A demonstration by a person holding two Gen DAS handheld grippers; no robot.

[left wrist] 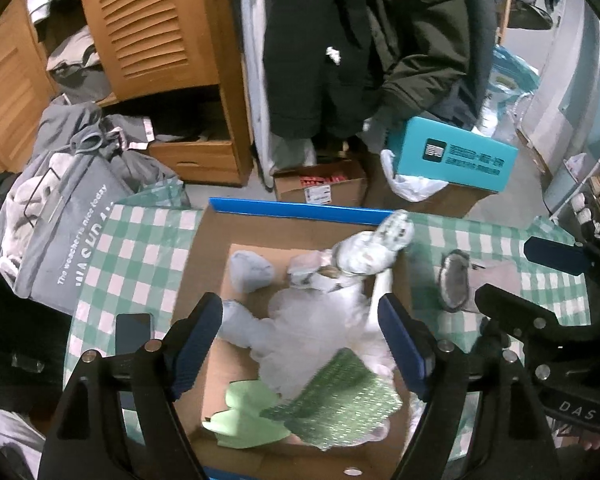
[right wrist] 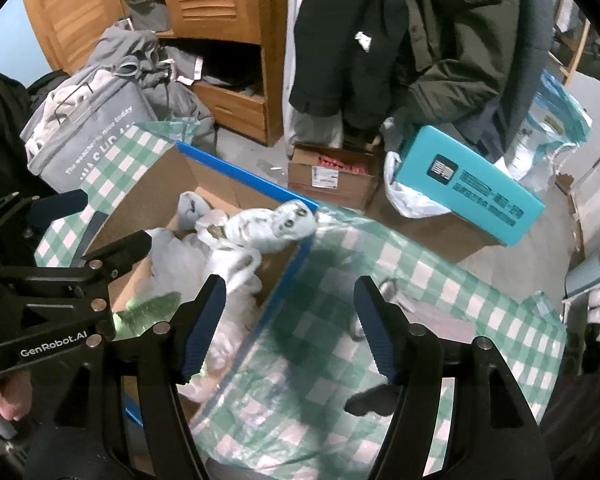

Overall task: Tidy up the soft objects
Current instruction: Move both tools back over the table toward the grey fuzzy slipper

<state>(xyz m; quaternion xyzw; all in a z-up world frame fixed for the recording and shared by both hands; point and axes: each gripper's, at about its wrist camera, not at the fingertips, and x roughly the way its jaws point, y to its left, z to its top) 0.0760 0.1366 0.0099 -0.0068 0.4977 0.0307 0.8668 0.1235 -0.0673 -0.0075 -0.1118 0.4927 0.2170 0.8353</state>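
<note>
I take the open brown cardboard box with the blue rim (left wrist: 300, 210) as my landmark: it sits on the green-and-white checked cloth covering the surface (left wrist: 136, 264), and the soft things already lie inside it, which I judge is where they are meant to be gathered. In the middle of the box is a large white fluffy plush toy (left wrist: 312, 320); across its far right corner, head resting over the rim, is a pale printed stuffed doll (left wrist: 364, 256); at the near end lie a green glittery fabric piece (left wrist: 340, 396) and a light green soft piece (left wrist: 244, 412). Just outside the box, to its right on the cloth, a small grey fuzzy slipper-like item (left wrist: 454, 280) waits, probably the next one to go in. My left claw (left wrist: 300, 344) hangs over the box, pointing steeply down, its jaws spread wide with nothing pressed between the pads. My right claw (right wrist: 290, 328) hangs to the right of the box's edge, over the cloth, angled down the same way, jaws apart and empty.
</note>
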